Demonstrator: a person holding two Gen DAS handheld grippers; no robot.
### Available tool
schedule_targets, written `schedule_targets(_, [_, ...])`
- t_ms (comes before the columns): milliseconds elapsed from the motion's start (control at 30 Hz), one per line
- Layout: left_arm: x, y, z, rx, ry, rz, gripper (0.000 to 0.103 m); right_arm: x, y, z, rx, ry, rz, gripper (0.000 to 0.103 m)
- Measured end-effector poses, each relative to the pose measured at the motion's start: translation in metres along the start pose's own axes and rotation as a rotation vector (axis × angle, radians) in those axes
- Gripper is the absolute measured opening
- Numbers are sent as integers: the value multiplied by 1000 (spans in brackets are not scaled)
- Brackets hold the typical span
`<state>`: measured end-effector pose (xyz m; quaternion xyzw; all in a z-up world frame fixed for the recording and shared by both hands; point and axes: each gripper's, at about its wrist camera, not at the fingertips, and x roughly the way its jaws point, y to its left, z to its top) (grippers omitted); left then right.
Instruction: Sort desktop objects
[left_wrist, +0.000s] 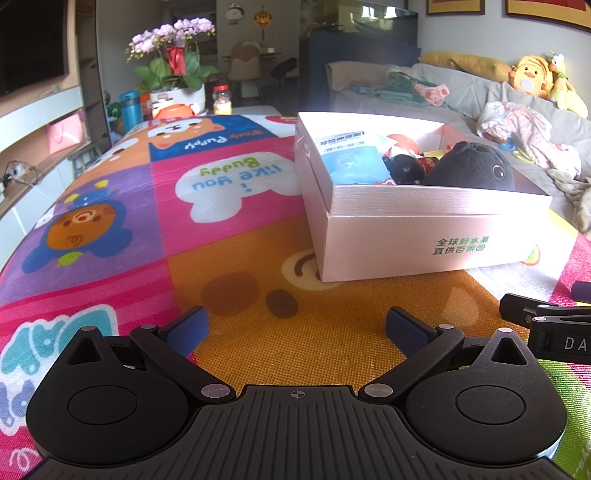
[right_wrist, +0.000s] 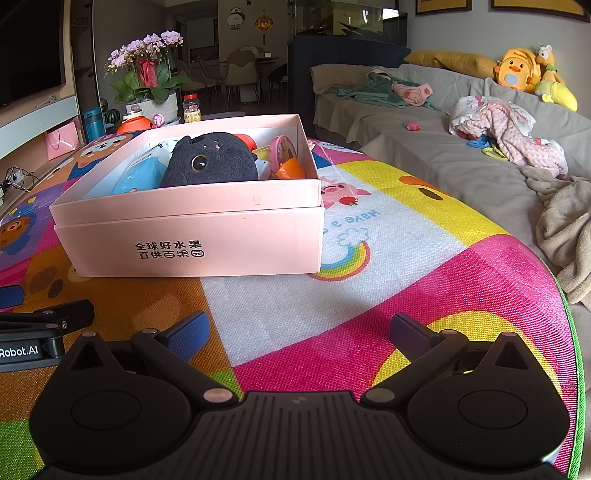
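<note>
In middle of frame: pink box (right_wrist: 192, 236) on mat (right_wrist: 369, 295), black plush toy (right_wrist: 210, 158) inside. Left gripper (left_wrist: 297, 326) and right gripper (right_wrist: 299, 330) wide open, empty. Mat looks bare; likely sorting done, keep claws low, slow.

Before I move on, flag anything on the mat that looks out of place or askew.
Nothing stands out. The pink box sits flat on the play mat, with the black plush and other items inside it. Both grippers, left and right, hover empty with jaws open.
</note>
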<state>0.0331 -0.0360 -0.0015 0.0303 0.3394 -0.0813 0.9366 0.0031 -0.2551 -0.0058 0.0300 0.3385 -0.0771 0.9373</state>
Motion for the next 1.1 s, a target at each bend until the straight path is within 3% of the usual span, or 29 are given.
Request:
schedule_targets(767, [1, 3, 0, 9, 4, -15, 103, 0, 0, 0, 0, 0, 0, 103])
schedule_targets(1100, [1, -3, 3, -11, 10, 23, 103, 0, -1, 0, 1, 0, 0, 103])
